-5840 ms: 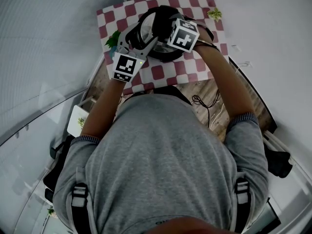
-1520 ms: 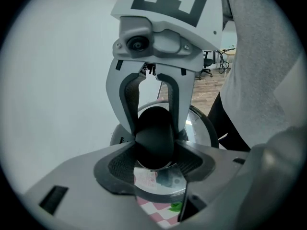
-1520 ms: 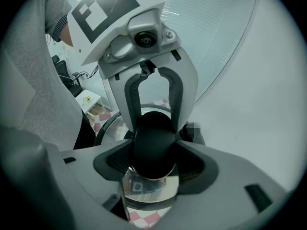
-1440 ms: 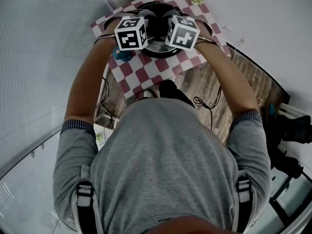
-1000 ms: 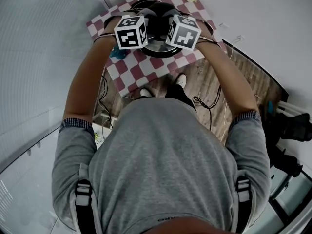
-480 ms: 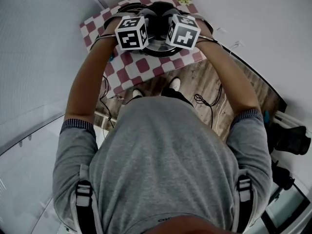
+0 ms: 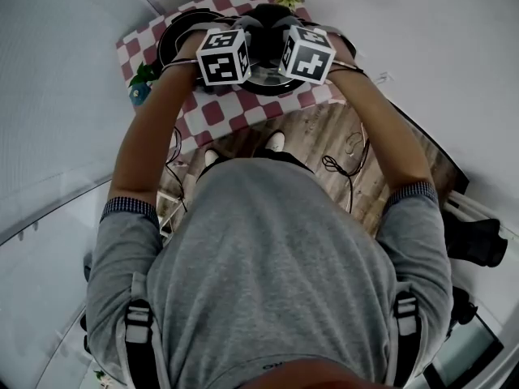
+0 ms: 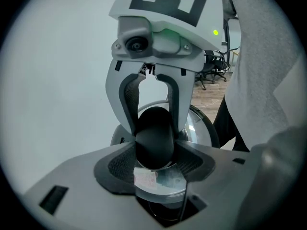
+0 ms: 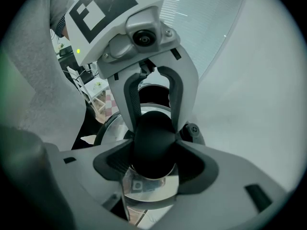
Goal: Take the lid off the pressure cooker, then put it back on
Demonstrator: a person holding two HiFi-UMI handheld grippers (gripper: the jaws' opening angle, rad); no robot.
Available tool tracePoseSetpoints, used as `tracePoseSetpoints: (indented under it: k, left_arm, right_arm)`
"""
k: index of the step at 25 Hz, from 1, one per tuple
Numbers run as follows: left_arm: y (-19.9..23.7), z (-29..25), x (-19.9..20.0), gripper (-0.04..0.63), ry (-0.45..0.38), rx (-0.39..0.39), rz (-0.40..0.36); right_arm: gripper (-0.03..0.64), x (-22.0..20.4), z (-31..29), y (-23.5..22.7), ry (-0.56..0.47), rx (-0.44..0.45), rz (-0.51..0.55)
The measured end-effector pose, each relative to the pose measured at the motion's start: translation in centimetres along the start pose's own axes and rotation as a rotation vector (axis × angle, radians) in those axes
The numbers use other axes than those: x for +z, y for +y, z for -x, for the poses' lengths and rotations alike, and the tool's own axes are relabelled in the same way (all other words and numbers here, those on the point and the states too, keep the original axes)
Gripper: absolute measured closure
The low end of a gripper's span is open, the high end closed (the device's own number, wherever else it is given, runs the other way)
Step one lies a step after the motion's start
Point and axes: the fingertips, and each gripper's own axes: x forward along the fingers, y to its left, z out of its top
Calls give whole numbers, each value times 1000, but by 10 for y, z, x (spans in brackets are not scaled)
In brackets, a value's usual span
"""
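readable text: none | sticker (image 8: 144, 178) on lid (image 8: 200, 128): blurred, unreadable

The left tool (image 8: 154, 169) and right tool (image 9: 152, 169) are grey, with black-and-white square-patterned cubes. Between them the knob (image 8: 154, 135) is black, the lid (image 7: 268, 78) silvery. Below them, the cloth (image 7: 212, 113) is red-and-white checked.

Checked cloth (image 7: 227, 109), lid (image 7: 265, 73) beside open pot (image 7: 167, 39)
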Motion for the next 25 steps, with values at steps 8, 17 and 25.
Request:
tracePoseSetpoints:
  k: [8,17,25]
  left_arm:
    - [-1,-41,20,322,26,-4,27]
    - [-6,-90,18,321,70,-21,77]
    - [-19,-126,7,322,104,-55,113]
  right_arm:
    - [331,-45,-5,0,3,28,16]
    - [331,-85,-31,3,3,74,28]
    - [331,-112,-64,13,-7,129,36]
